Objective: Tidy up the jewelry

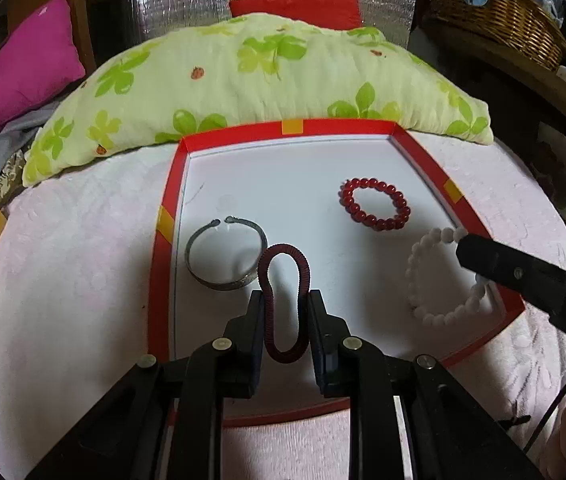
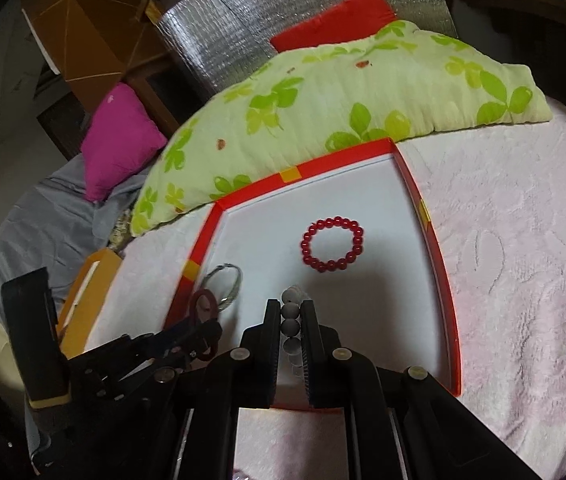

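The tray point(image 1: 415, 148) appeared to be cardboard, with a red rim and a smooth, matt white floor. The red bead bracelet point(image 1: 375, 204) was glossy; the white bead bracelet point(image 1: 439, 280) looked matt. The open bangle point(image 1: 223, 256) was dull grey metal. The dark red band point(image 1: 283, 300) had a ribbed, coiled surface. The bedcover point(image 1: 63, 260) was textured pale pink cloth. The pillow point(image 1: 243, 80) was crinkled printed fabric. The basket point(image 1: 499, 12) was woven wicker.

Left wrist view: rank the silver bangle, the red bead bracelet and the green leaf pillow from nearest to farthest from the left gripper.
1. Silver bangle: just ahead-left of the left gripper, inside the red tray.
2. Red bead bracelet: ahead-right, mid-tray.
3. Green leaf pillow: beyond the tray's far rim.
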